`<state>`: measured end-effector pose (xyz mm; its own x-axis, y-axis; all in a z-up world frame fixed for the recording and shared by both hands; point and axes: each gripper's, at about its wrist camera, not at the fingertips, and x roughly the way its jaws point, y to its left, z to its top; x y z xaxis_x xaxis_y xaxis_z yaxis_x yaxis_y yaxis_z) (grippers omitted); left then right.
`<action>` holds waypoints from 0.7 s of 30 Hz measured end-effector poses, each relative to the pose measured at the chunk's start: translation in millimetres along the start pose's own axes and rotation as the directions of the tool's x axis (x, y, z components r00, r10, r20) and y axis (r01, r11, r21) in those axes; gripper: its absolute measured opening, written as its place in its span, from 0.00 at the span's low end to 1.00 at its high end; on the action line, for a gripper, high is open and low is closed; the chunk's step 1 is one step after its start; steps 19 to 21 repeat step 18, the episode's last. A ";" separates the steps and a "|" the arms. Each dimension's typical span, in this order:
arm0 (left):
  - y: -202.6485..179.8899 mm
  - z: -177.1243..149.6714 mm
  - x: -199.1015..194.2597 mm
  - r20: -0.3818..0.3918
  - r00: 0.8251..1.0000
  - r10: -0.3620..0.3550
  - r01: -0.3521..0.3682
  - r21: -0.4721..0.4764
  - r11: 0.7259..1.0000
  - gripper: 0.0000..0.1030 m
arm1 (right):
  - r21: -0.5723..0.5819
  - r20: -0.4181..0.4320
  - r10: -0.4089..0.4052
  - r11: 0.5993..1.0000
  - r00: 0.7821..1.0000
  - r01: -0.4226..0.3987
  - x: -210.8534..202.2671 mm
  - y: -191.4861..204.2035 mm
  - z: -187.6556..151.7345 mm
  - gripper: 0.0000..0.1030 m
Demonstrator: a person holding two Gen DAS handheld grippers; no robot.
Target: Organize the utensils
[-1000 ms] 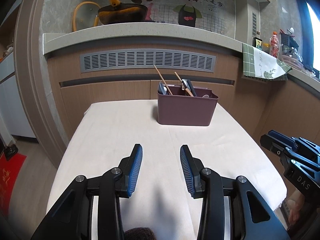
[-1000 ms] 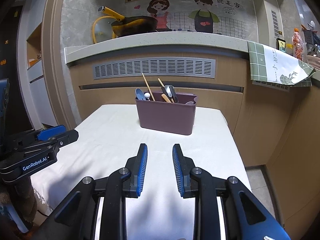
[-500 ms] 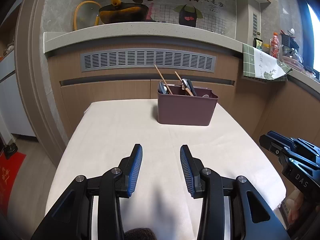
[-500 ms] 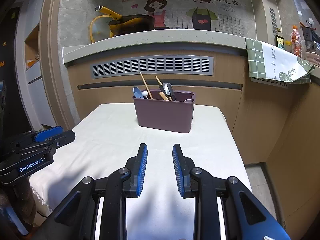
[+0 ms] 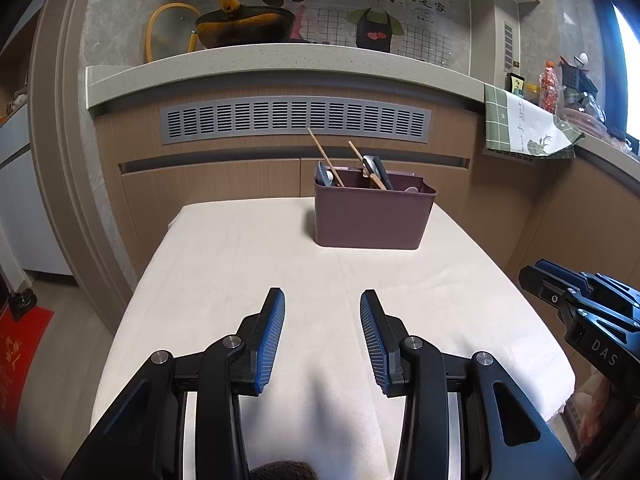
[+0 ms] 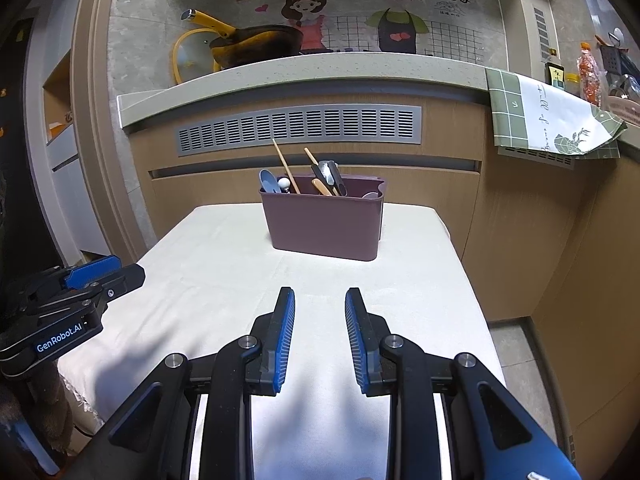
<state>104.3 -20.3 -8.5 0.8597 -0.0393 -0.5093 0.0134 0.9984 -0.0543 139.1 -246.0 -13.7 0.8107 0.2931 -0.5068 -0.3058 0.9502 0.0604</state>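
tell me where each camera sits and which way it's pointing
Left wrist: sits on the left tool, facing forward over the white table toward the purple bin; its own open fingers show, with the right tool at the right edge.
Right wrist: sits on the right tool, facing the same bin; its own open fingers show, with the left tool at the left edge.
Shared: table, bin, utensils, kitchen counter.

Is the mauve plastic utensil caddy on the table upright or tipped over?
Upright: the mauve plastic utensil caddy sits flat on the white tablecloth, wooden chopsticks and spoons leaning out its open top.
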 end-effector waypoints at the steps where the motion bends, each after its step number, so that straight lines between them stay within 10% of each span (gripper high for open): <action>1: -0.4 -0.3 0.1 0.001 1.000 0.000 0.000 0.002 1.000 0.39 | 0.001 0.000 0.000 1.000 1.000 0.000 -0.1 -0.1 0.0 0.24; 21: 11.7 -5.4 11.5 -0.049 0.999 -0.017 0.014 -0.054 0.998 0.39 | 0.001 -0.017 -0.002 1.000 1.000 0.002 3.7 0.7 0.9 0.24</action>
